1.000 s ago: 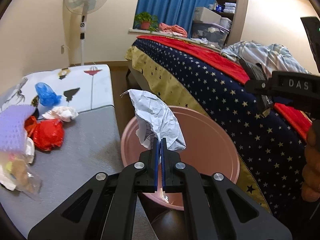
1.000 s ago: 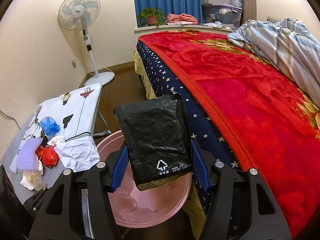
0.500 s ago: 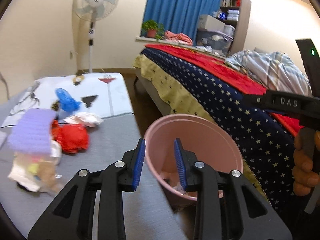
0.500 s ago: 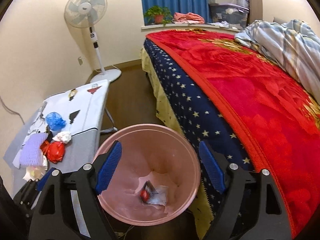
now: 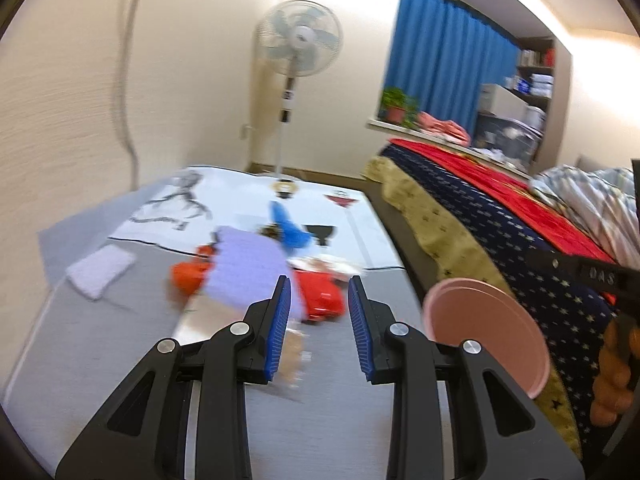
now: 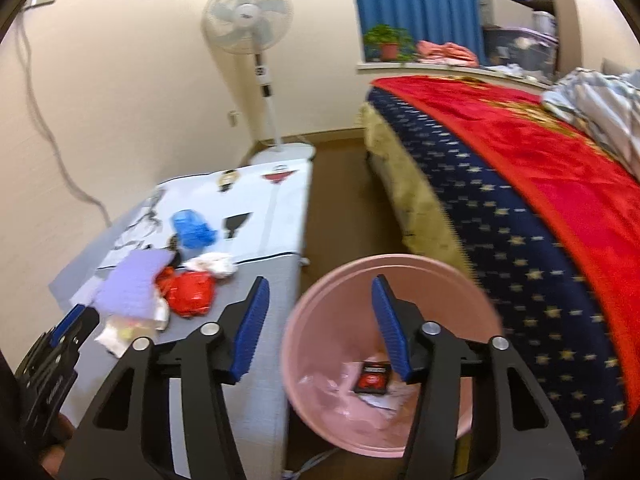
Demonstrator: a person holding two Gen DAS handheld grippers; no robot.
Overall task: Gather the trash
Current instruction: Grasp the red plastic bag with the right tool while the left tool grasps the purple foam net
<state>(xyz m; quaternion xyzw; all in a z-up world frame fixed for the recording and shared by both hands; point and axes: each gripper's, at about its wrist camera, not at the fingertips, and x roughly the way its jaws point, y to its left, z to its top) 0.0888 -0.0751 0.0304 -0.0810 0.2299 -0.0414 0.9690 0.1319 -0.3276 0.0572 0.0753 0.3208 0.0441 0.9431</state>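
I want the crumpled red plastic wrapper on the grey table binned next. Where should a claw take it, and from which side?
Take the crumpled red plastic wrapper at its raised right-hand folds, coming down from above on the bin side. That edge lies bare, while the lilac knitted cloth overlaps its left. The open left claw already faces it.

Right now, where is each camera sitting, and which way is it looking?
Left wrist view: sits on the left gripper, looks across the grey table at the red wrapper; a hand shows at the right edge.
Right wrist view: sits on the right gripper, looks down into the pink bin.
Both show open, empty jaws, plus table, bin, fan and bed.
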